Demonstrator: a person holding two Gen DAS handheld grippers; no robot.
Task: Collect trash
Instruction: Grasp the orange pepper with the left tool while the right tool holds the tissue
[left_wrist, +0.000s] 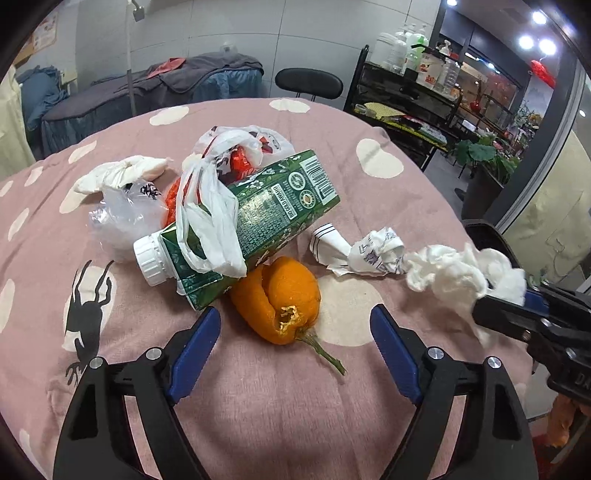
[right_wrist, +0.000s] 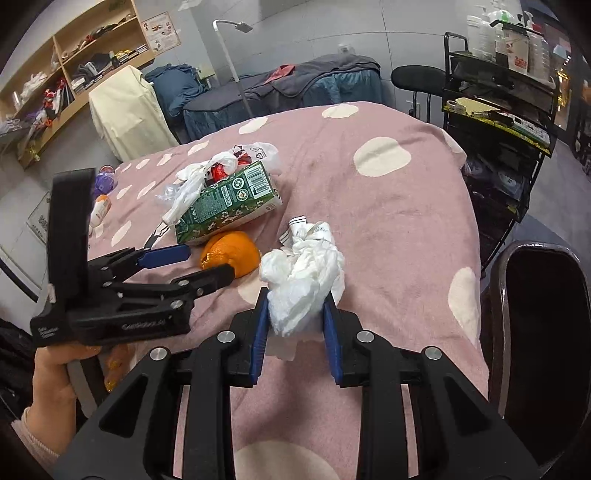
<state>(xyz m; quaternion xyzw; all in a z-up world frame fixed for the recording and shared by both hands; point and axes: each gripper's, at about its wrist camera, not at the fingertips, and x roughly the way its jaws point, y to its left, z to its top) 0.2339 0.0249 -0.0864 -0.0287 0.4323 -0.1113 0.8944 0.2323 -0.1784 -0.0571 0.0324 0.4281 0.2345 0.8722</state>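
Note:
A heap of trash lies on the pink spotted tablecloth (left_wrist: 295, 413). In it are a green carton (left_wrist: 258, 221) with a white cap, a white plastic bag (left_wrist: 207, 210) draped over it, clear plastic (left_wrist: 122, 218) and a twisted tissue (left_wrist: 122, 173). An orange peel (left_wrist: 284, 295) with a stem lies just in front of the carton. My left gripper (left_wrist: 293, 317) is open, one finger on each side of the peel and neither touching it. My right gripper (right_wrist: 295, 301) is shut on a white tissue wad (right_wrist: 299, 280), which hangs just above the cloth. A crumpled printed wrapper (right_wrist: 308, 229) lies right behind the wad.
A black wire rack (left_wrist: 406, 99) with bottles and a black stool (left_wrist: 308, 83) stand beyond the table. A dark chair back (right_wrist: 543, 332) is at the right edge. A hand (right_wrist: 51, 373) holds the left gripper (right_wrist: 205, 263). Small bottles (right_wrist: 103, 184) stand at the table's far left.

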